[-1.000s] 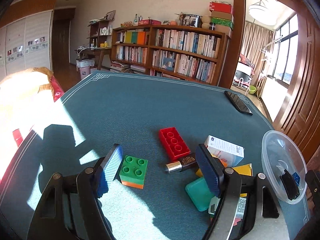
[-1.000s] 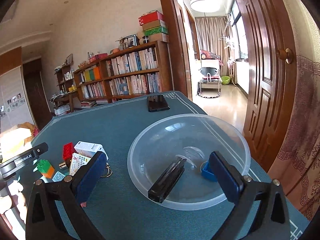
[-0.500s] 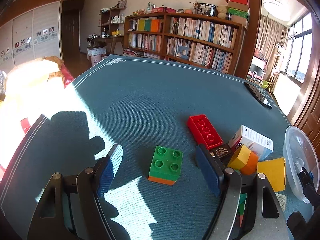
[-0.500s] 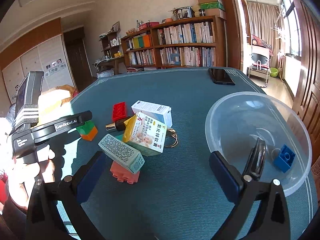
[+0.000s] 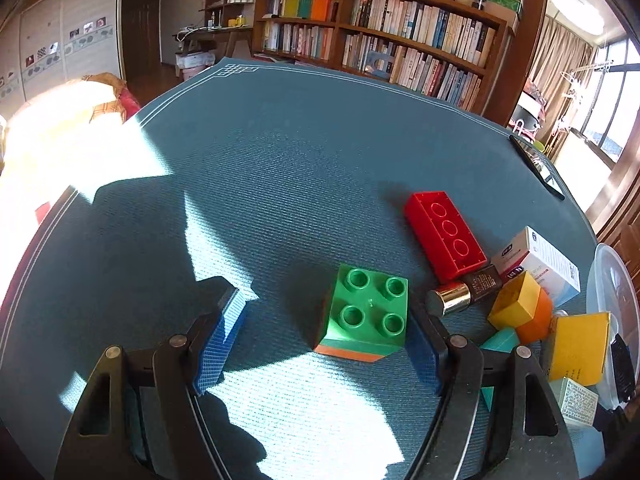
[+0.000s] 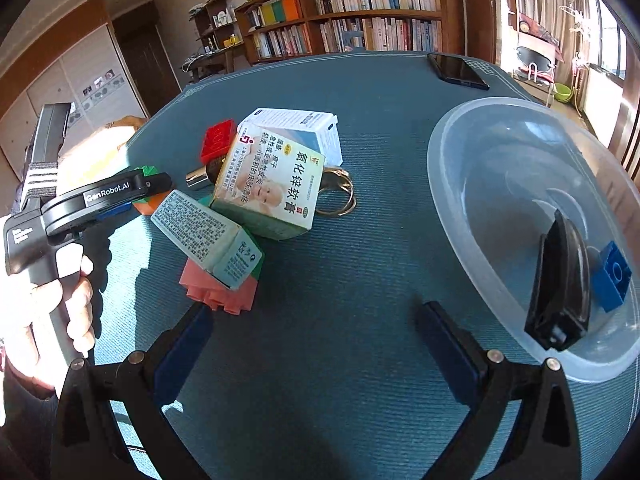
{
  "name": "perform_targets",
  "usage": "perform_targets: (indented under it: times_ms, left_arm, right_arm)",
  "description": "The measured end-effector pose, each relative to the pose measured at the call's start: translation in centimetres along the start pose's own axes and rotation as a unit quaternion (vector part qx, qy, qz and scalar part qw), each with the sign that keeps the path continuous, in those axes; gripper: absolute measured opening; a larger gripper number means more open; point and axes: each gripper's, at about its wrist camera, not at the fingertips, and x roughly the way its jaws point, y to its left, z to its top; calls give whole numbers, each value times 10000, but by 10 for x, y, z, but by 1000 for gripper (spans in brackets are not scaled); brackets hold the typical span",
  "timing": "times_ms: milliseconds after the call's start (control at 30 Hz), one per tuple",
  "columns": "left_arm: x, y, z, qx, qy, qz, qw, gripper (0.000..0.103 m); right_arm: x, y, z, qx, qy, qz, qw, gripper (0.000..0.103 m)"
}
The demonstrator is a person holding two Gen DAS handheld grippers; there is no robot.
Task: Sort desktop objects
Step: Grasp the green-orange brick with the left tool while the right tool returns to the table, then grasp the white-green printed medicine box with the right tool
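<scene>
A green brick on an orange base (image 5: 366, 314) stands on the teal tablecloth between the fingers of my left gripper (image 5: 324, 340). It sits close to the right pad (image 5: 424, 356) and far from the left one, and the jaws are open. My right gripper (image 6: 316, 344) is open over bare cloth, with nothing between its fingers. Ahead and to its left lies a pile: a baby-picture medicine box (image 6: 272, 184), a small grey-printed box (image 6: 208, 236) and a pink brick (image 6: 220, 292). The clear bowl (image 6: 440, 152) at the right holds a black object (image 6: 560, 280) and a blue brick (image 6: 612, 276).
A red brick (image 5: 444, 232), a lipstick tube (image 5: 460, 294), a white box (image 5: 536, 264) and yellow and orange boxes (image 5: 520, 312) lie right of the green brick. Key rings (image 6: 340, 196) lie by the pile. A phone (image 6: 458, 70) lies at the far edge. A hand (image 6: 60, 300) holds the left gripper.
The left gripper sank and came forward, so the green brick now lies between its fingers. The right gripper swung left and down from the bowl toward the pile.
</scene>
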Motion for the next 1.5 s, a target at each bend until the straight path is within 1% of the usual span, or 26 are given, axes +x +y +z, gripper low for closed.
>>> perform_targets:
  times_ms: [100,200,333,400,467,533,667,767,833,900,1000,1100,1133,1167,1200,1267,1300,1400,1500]
  left_arm:
    - [2,-5,0,172,20,113,9998,79]
    - [4,-9,-1,324,13,215,9992,79]
    - [4,-6,1,280,-29,151,9995,78]
    - [2,-4,1,229,-71,103,9997,71]
    - [0,-3,1,196,-114,22,9997,50]
    - [-1,-1,1,185,-125,-98,9997,35]
    - [-4,-1,-1,184,-187,-199,9995,35]
    - [-9,0,-2,166,-268,-270,9991,35]
    - [-11,0,-2,154,-311,-295,9990,35]
    - [-12,0,-1,135,-314,-330,9989,35]
    - [-11,0,0,104,-281,-386,9988,35]
    - [-11,0,-1,97,-270,-423,9987,35]
    - [-12,0,-1,95,-269,-438,9986,35]
    - [-12,0,-1,94,-266,-450,9986,35]
    - [-12,-1,-2,94,-265,-462,9985,35]
    - [-12,-1,-2,104,-266,-482,9984,35]
    - [-12,0,-3,110,-266,-491,9984,35]
    - [-12,-1,-3,115,-251,-506,9983,35]
    - [-12,-2,-4,121,-230,-524,9983,35]
  right_arm:
    - [3,4,-2,-219,95,-120,9996,103]
    - [3,6,-5,-402,167,-138,9990,103]
    - [6,13,-11,-906,312,-295,9950,103]
    - [5,14,-13,-1049,338,-319,9934,103]
    - [3,11,-13,-1074,356,-266,9932,103]
    - [3,12,-13,-1136,368,-262,9925,103]
    - [2,11,-14,-1165,336,-297,9922,103]
    - [-2,9,-14,-1015,247,-285,9941,103]
    - [-11,7,-14,-798,77,-19,9968,103]
    - [-22,6,-11,-614,-198,205,9977,103]
    - [-35,8,-4,-550,-635,204,9963,101]
    - [-40,11,3,-532,-866,232,9945,94]
    - [-39,13,6,-544,-889,255,9942,83]
    - [-37,17,8,-564,-875,268,9942,75]
    - [-34,18,9,-580,-852,285,9943,75]
    - [-27,22,11,-619,-798,331,9943,70]
    - [-26,26,8,-631,-769,373,9943,70]
    - [-21,34,14,-710,-795,366,9936,68]
    - [-22,38,12,-827,-774,386,9928,55]
